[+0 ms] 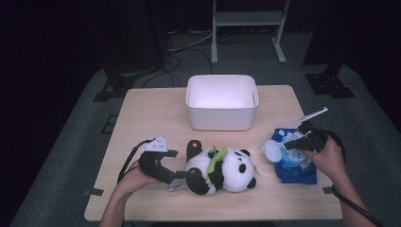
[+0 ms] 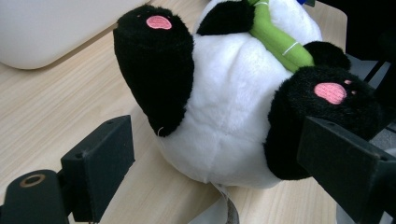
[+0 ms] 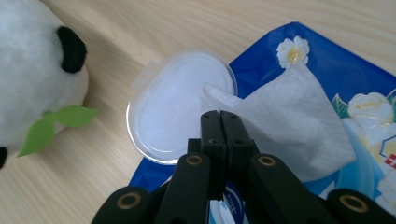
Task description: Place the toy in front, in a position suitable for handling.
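- Left tool (image 2: 219,154) standing wide open around the rump of the black-and-white plush panda toy (image 2: 243,102), one jaw beside the near black leg, the other against the far leg with its pink paw pad; no squeeze on the plush yet, apparently poised to pin or lift it.
- In the high view, left tool (image 1: 182,175) reaching in low from the left, panda (image 1: 222,168) lying on its back in the middle of the pale wooden surface (image 1: 142,123), head toward the right, green bamboo stalk (image 1: 216,158) across its chest.
- Right tool (image 3: 219,122) shut on a white wet wipe (image 3: 299,126), jaws pressed together at the sheet's near edge; pinching at the edge probably so as to draw the sheet clear of the opening.
- Wipe rising from the blue flower-printed soft wipes pack (image 3: 355,88), its round clear plastic flap lid (image 3: 173,109) lying thrown back on the panda's side, leaving the opening free.
- Right tool (image 1: 295,140) hovering over the pack (image 1: 295,172) at the right of the surface, pack just beside the panda's head, near but apart.
- White rectangular plastic bin (image 1: 222,101) standing empty at the far middle, behind the panda, well apart from both tools.
- Judging by the two grips, readying a wipe-down of the toy: one side steadying, the other fetching the cloth.
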